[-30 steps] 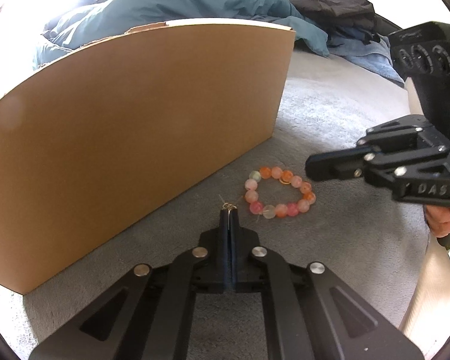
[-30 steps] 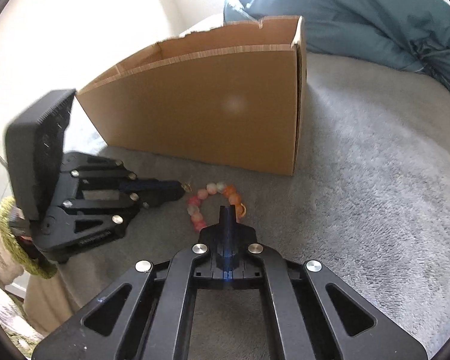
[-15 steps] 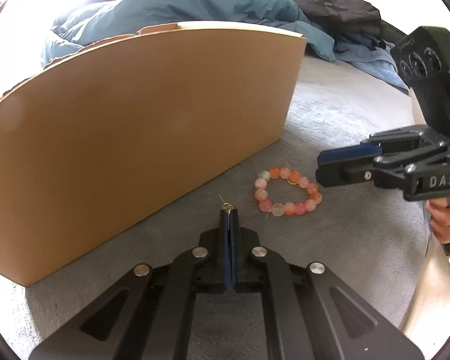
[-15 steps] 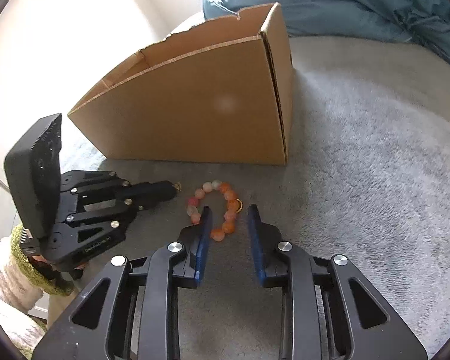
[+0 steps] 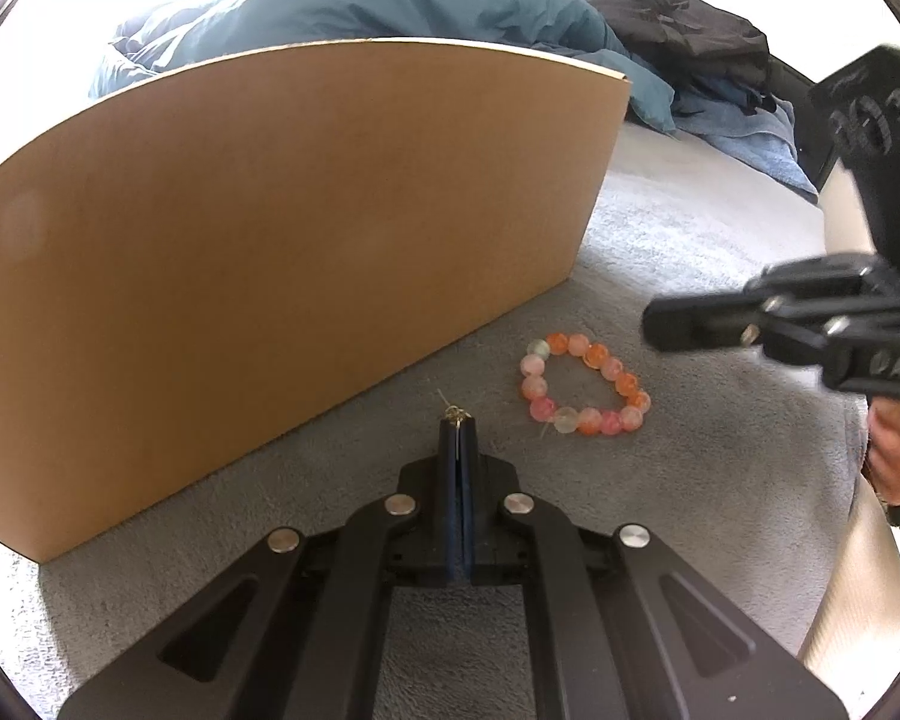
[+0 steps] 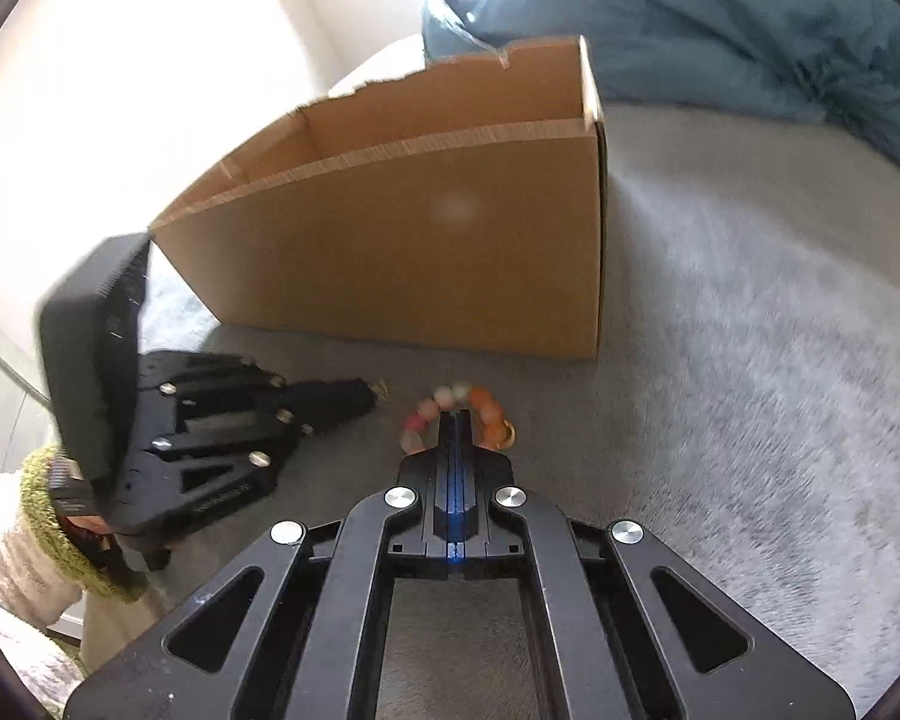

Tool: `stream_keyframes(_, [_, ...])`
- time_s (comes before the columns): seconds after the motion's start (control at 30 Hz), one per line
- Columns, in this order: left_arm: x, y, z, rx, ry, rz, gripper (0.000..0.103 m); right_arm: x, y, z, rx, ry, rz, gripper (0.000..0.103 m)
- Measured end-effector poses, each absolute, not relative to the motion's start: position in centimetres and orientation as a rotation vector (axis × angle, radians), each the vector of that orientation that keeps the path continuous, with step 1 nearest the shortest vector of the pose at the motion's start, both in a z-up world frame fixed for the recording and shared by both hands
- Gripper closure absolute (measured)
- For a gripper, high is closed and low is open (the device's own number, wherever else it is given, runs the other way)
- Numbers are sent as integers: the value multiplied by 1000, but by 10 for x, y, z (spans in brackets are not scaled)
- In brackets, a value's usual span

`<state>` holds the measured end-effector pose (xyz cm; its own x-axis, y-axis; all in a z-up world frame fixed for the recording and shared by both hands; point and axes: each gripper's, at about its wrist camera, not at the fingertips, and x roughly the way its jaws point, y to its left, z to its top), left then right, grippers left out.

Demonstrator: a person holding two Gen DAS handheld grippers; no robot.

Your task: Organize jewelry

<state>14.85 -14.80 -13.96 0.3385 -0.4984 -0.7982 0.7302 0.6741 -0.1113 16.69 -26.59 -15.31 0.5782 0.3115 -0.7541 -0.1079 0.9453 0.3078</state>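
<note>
A bracelet of pink and orange beads lies on the grey blanket just right of the cardboard box. My left gripper is shut on a small gold piece of jewelry that pokes out at its tips, low over the blanket. My right gripper has its jaws shut, with nothing seen between them, and hovers over the bracelet, hiding its near part. In the left wrist view the right gripper is right of the bracelet and above it.
The open cardboard box stands on the grey blanket. A teal duvet and dark clothes lie behind it. The person's hands and sleeves are at the frame edges.
My right gripper opened half a second ago and has shut again over the bracelet. My left gripper stayed shut on the gold piece and barely moved.
</note>
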Motion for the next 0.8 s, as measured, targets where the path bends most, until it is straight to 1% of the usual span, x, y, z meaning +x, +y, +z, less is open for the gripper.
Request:
stream_keyframes(0.13, [148,-149,-140,292,921,-812,102,166,-273,-144,257,920,254,103])
stream_keyframes(0.17, [148,-149,-140,292,921,-812,102,167,-277,-146,277,934,242,99])
stream_keyframes(0.2, [149,-149,-140,292,920,-812,102,169,-279,-149,305,947,242,98])
stream_keyframes(0.23, [149,-149,-140,293,921,-812,102,171,-279,-153,331,964,248,93])
stream_keyframes(0.27, [149,-148,-140,294,920,-812,102,172,-279,-158,342,977,229,80])
stream_keyframes(0.3, [149,-148,-140,295,920,-812,102,172,-279,-160,339,981,217,77])
stream_keyframes(0.33, [149,-149,-140,295,920,-812,102,173,-278,-163,339,989,203,76])
stream_keyframes(0.43, [150,-148,-139,294,923,-813,102,179,-273,-181,356,1054,159,76])
stream_keyframes(0.47, [150,-150,-139,294,923,-813,102,181,-271,-186,359,1071,152,78])
stream_keyframes(0.5, [151,-150,-140,294,924,-814,102,181,-269,-188,354,1072,146,82])
stream_keyframes(0.53, [151,-152,-140,293,925,-814,102,180,-267,-188,339,1070,139,91])
stream_keyframes(0.57, [151,-152,-139,293,924,-814,102,180,-267,-187,335,1069,137,95])
stream_keyframes(0.8, [153,-150,-142,288,926,-818,102,170,-276,-157,341,967,166,95])
